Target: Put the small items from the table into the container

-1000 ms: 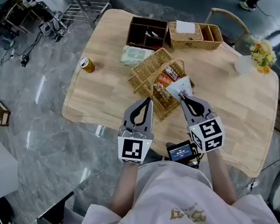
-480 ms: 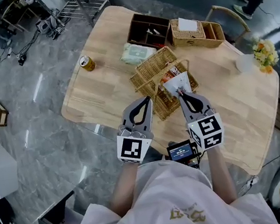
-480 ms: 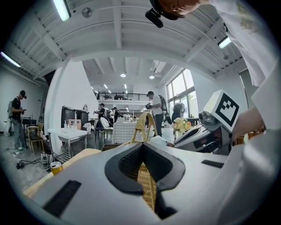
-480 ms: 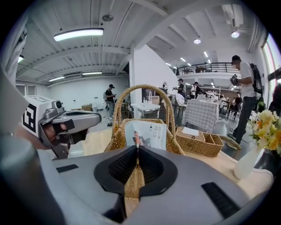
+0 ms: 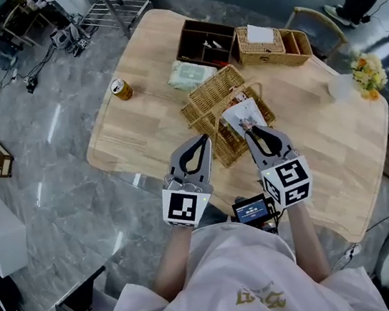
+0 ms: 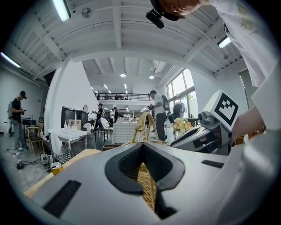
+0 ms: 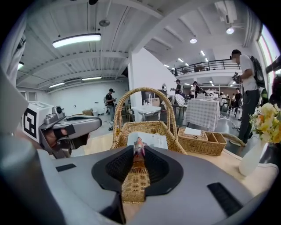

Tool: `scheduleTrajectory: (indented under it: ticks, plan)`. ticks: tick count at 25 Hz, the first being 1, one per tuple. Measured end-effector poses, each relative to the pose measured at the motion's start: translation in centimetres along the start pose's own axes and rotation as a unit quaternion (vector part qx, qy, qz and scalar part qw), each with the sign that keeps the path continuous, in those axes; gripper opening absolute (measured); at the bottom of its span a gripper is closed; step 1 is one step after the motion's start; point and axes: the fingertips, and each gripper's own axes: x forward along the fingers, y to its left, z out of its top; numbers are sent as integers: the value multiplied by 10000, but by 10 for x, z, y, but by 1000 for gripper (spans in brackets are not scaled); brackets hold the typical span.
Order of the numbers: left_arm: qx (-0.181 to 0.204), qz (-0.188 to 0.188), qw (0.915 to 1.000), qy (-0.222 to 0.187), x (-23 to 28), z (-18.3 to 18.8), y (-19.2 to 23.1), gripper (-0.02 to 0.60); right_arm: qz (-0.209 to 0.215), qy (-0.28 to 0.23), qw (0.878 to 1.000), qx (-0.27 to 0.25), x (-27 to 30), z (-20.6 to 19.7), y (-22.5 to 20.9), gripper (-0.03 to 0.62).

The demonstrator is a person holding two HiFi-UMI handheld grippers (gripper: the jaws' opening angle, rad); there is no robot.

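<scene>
The wicker basket [image 5: 206,96] with its arched handle stands mid-table, with snack packs inside. My right gripper [image 5: 249,130] hovers over its near rim, jaws opening; a white packet [image 5: 241,113] with a red printed edge still stands between the fingertips, leaning into the basket. In the right gripper view the packet [image 7: 148,139] rises just beyond the right gripper [image 7: 138,151], loose in the gap, with the basket [image 7: 145,127] behind. My left gripper [image 5: 205,140] sits at the basket's near-left wall, and in the left gripper view the left gripper [image 6: 145,166] is shut on the wicker rim [image 6: 147,186].
On the table lie a drink can [image 5: 122,89] at the left, a pale green pack [image 5: 187,76], a dark wooden divided box [image 5: 205,43] and a wicker tray [image 5: 271,47] behind the basket. A vase of flowers [image 5: 362,77] stands at the right edge. The table's near edge runs under my grippers.
The white packet, held upright before, now tips flatter into the basket as the right jaws part. Both grippers stay in place.
</scene>
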Motion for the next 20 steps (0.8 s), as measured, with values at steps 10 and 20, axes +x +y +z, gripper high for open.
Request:
scheduleTrajectory:
  ticks: [10,20]
  plan:
    - [6,-106,9999,-37,0,4,-12,-6,-242,-346,9991,60,-14,9,-9,91]
    - [64,-166,9998,-85,-4,14,-18,-6,-613,-706,9956,-57,-42,9,-18,50]
